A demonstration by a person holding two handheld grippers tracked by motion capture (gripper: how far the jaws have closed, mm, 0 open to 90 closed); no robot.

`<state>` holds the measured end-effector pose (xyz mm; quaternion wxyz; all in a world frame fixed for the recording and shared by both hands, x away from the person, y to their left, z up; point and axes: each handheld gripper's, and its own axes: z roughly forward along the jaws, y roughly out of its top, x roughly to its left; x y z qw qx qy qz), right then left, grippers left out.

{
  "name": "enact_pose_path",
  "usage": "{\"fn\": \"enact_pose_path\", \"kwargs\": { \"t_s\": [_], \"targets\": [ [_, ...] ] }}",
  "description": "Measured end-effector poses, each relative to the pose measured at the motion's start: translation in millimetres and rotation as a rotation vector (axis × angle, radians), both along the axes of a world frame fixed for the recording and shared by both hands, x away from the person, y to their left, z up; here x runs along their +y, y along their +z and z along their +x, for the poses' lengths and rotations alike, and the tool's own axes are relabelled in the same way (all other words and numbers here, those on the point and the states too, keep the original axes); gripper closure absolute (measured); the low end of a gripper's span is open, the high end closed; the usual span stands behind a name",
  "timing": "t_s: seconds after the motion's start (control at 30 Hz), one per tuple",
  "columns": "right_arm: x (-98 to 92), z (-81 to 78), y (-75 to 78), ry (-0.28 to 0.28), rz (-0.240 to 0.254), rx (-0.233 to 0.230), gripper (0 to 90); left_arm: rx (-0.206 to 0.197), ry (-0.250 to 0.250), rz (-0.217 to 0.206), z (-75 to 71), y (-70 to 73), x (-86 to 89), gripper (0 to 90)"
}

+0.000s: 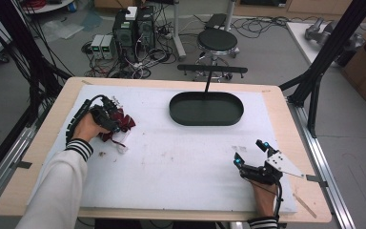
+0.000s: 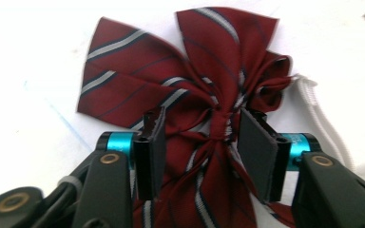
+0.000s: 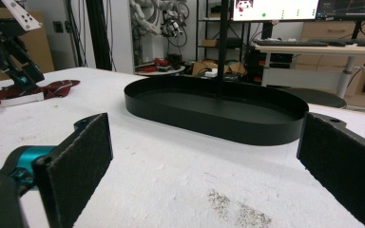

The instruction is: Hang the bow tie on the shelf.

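Two pads of the left hand-held gripper (image 2: 197, 142) straddle the red striped bow tie's (image 2: 190, 95) knot, not visibly pressing; right hand-held gripper (image 1: 251, 152) gapes wide, empty.

The white worktop (image 1: 171, 162) lies bare between the two tongs, so a hand can cross there freely. At the far side the black oval tray (image 1: 206, 109) with its raised rim blocks a low pass. The striped bow (image 1: 119, 125) occupies the left edge.
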<state>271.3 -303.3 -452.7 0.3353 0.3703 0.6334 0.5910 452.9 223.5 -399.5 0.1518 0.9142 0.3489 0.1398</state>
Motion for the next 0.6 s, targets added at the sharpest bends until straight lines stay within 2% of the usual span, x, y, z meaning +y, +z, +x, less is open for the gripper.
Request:
{"fn": "enact_pose_path", "kwargs": {
  "t_s": [0.17,0.23,0.37,0.6],
  "targets": [
    [0.4,-0.2,0.0,0.0,0.001,0.002,3.6,0.018,-0.019,0.012,-0.4,-0.3,-2.7,58.2],
    [0.4,-0.4,0.0,0.0,0.001,0.004,3.6,0.027,-0.02,0.004,-0.2,-1.8,-4.3,59.8],
    [-0.1,0.2,0.0,0.0,-0.001,-0.001,3.6,0.036,-0.019,0.025,1.7,-4.2,-6.6,60.6],
    [0.5,-0.4,0.0,0.0,0.002,0.005,3.6,0.054,-0.025,0.055,2.9,-7.2,-11.4,70.6]
  ]
}}
